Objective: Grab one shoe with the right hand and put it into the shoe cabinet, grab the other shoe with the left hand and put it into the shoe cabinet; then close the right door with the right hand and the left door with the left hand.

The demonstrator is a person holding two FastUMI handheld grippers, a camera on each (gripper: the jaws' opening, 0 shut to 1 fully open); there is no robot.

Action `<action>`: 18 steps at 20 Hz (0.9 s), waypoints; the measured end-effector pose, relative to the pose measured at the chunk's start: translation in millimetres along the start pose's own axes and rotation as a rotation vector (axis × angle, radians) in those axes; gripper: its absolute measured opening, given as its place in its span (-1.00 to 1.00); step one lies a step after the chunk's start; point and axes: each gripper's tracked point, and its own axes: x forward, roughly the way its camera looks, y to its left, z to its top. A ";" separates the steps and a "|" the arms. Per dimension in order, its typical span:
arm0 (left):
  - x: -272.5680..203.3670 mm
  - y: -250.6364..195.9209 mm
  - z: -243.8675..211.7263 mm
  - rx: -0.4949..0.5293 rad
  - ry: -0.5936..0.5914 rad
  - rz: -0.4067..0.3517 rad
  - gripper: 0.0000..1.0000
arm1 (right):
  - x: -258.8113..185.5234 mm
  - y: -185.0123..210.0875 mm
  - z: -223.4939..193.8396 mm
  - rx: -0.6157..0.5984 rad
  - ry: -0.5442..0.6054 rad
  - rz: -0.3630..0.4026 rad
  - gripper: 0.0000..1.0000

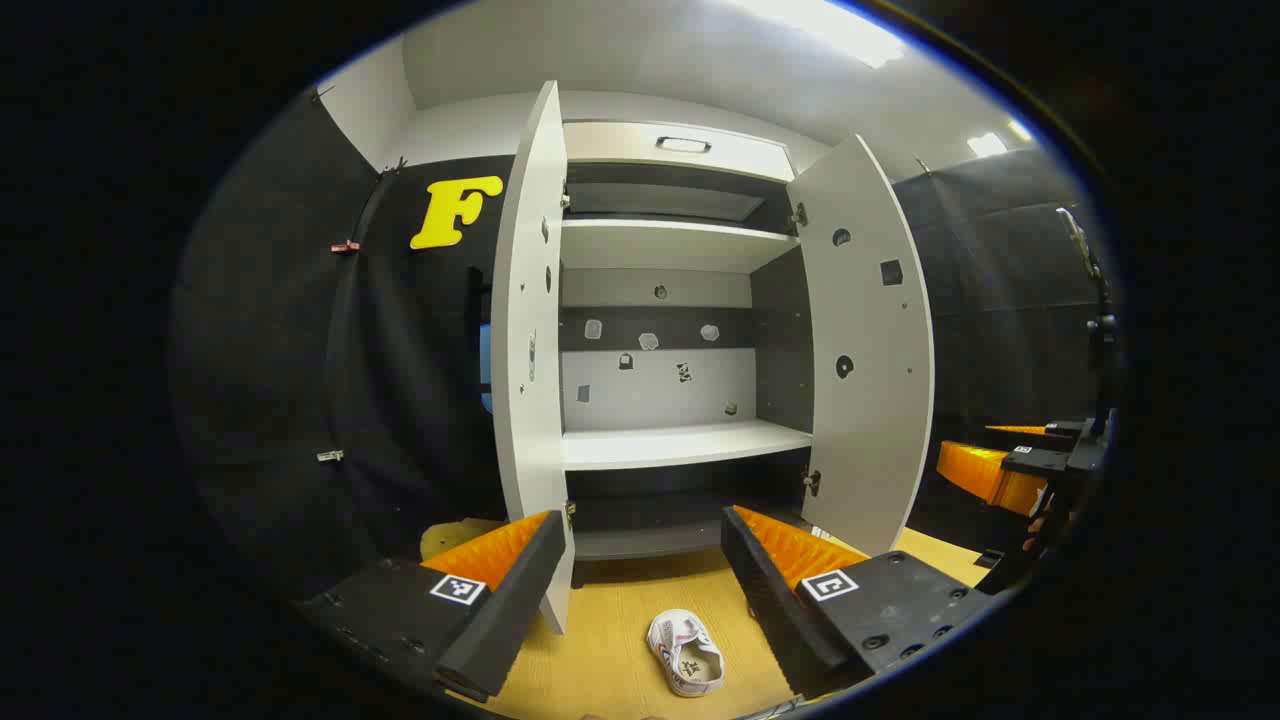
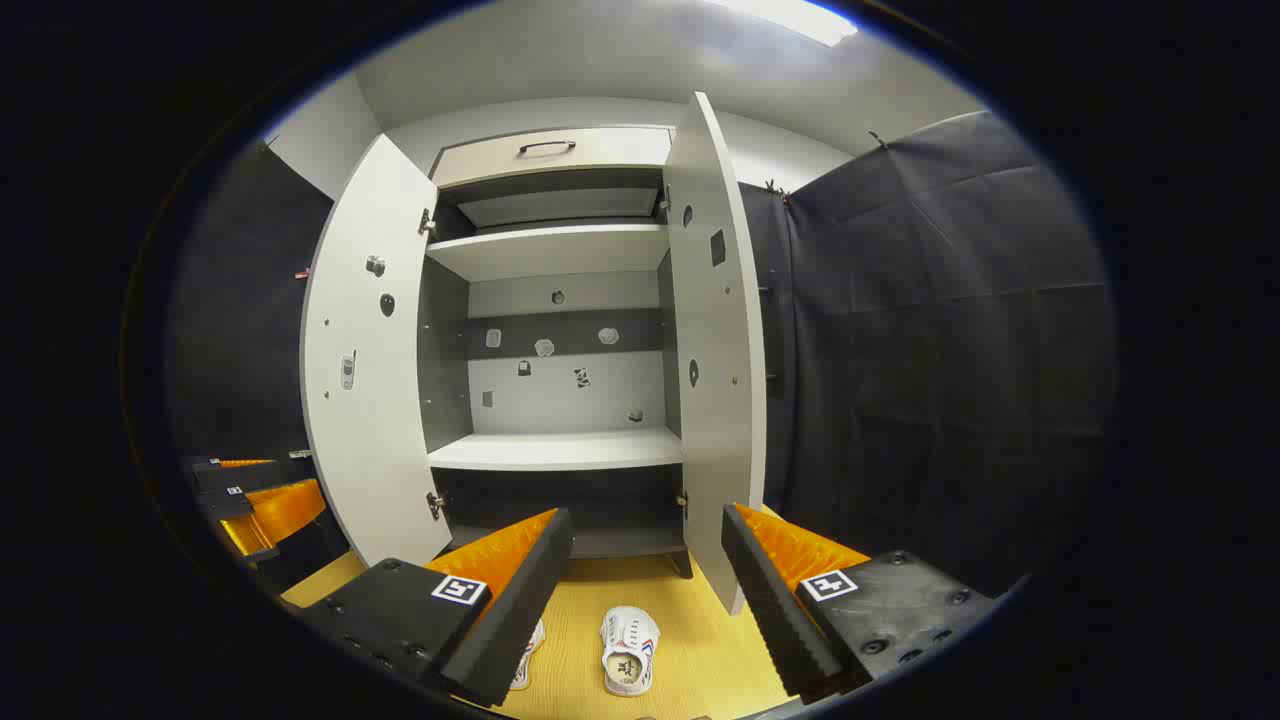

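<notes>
The white shoe cabinet point(image 1: 680, 442) point(image 2: 560, 448) stands ahead with both doors swung wide; its shelves hold no shoes. In the left gripper view a white shoe point(image 1: 685, 653) lies on the yellow floor below my open left gripper point(image 1: 640, 590). In the right gripper view one white shoe point(image 2: 628, 650) lies on the floor between the fingers of my open right gripper point(image 2: 640, 590), and the other shoe point(image 2: 527, 655) peeks out behind the left finger. The left door point(image 1: 528, 350) point(image 2: 375, 370) and right door point(image 1: 868, 350) point(image 2: 715, 340) stand ajar on their hinges.
Black cloth walls close in on both sides. A closed drawer with a handle point(image 1: 684, 145) tops the cabinet. The other gripper point(image 1: 1030, 465) shows at the right edge of the left gripper view, and at the left edge point(image 2: 255, 500) of the right gripper view.
</notes>
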 end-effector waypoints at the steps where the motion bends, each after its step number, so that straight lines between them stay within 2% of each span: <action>1: -0.8 1.2 -0.5 0.003 0.002 0.001 0.97 | -0.8 -0.1 -1.1 -0.001 0.003 -0.002 0.95; 10: 1.4 6.6 -7.8 0.007 0.016 -0.008 0.97 | -10.0 0.4 -12.5 -0.014 0.032 -0.010 0.95; 13: -0.9 8.4 -10.6 0.002 0.014 -0.006 0.96 | -10.0 2.4 -22.8 0.007 0.065 -0.014 0.96; 18: -1.4 12.5 -18.1 0.010 0.028 -0.002 0.97 | -8.7 9.7 -47.8 -0.037 0.140 -0.005 0.96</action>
